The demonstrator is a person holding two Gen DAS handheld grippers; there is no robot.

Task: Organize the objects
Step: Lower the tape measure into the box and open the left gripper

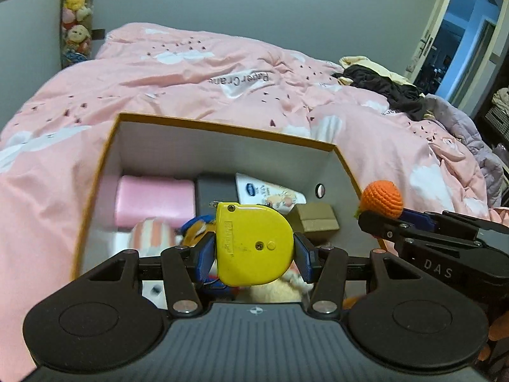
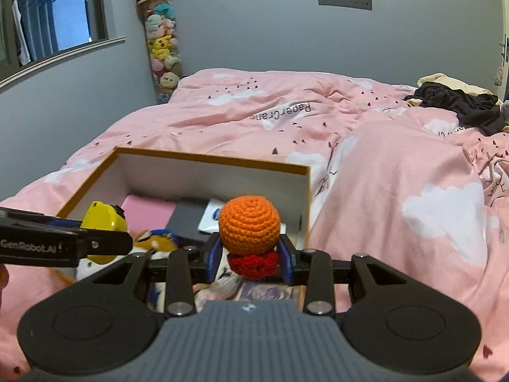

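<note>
My left gripper (image 1: 254, 250) is shut on a yellow tape measure (image 1: 251, 242) and holds it above an open box (image 1: 222, 129) with an orange rim and white walls. The box lies on the bed and holds a pink foam block (image 1: 156, 203), a dark grey case (image 1: 216, 191), a white pouch (image 1: 270, 194), a small cardboard carton (image 1: 318, 219) and plush toys (image 1: 152, 238). My right gripper (image 2: 250, 254) is shut on an orange crochet ball with a red base (image 2: 249, 224), near the box's right wall. Each gripper shows in the other's view: the right gripper (image 1: 378, 219), the left gripper (image 2: 105, 235).
A pink duvet (image 2: 397, 165) covers the bed all around the box. Dark and cream clothes (image 2: 455, 102) are piled at the far right of the bed. A tall column of stuffed toys (image 2: 162, 51) stands against the grey wall. An open door (image 1: 451, 41) is at the right.
</note>
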